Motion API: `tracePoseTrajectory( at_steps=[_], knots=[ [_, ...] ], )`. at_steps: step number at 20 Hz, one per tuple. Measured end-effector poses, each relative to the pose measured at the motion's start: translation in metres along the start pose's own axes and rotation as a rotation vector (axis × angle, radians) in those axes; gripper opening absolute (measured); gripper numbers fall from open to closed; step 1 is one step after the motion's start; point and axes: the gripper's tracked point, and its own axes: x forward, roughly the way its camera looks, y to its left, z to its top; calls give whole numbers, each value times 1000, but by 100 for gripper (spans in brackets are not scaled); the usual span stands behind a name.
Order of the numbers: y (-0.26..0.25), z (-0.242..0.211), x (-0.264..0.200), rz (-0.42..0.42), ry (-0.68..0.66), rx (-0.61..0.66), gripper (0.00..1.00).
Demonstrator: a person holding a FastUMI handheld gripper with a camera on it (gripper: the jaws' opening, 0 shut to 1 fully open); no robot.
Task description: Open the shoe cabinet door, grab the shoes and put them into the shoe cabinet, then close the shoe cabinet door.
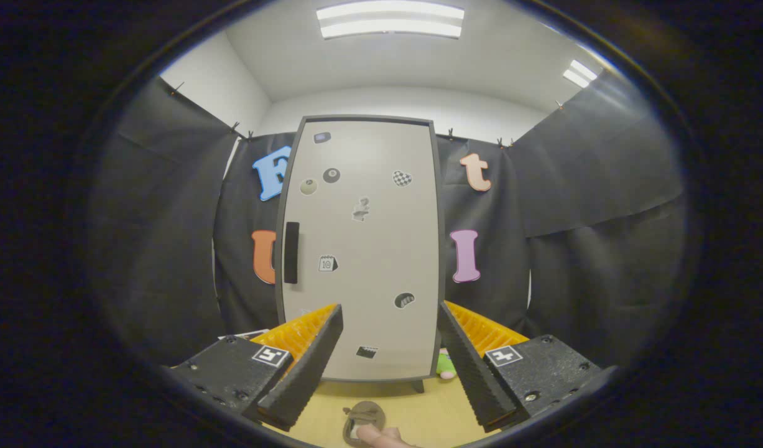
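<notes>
Standing at twelve o'clock beyond the fingers, the cabinet (362,249) had its door shut, the handle (291,252) on its nine o'clock edge. The gripper (390,361) gaped wide, holding nothing. A shoe (360,421) lay on the floor (431,410) at six o'clock, between the fingers.

Quick count: one shoe cabinet (362,249), its one door shut, with one dark handle (291,252) on the left side. Eight little stickers (331,175) on that door, if I counted right. One shoe (362,423) on the floor (431,414) near the claw (390,354), whose two fingers (306,367) are spread wide. Two ceiling lights (390,20) up top.
</notes>
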Motion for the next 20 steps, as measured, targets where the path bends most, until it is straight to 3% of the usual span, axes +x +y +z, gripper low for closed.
tracePoseTrajectory(
  at_steps=[9, 17, 20],
  knots=[
    [79, -25, 68, 126, 124, 34, 100],
    [165, 22, 163, 266, 14, -4, 100],
    [182, 37, 199, 244, 6, -4, 100]
  ],
)
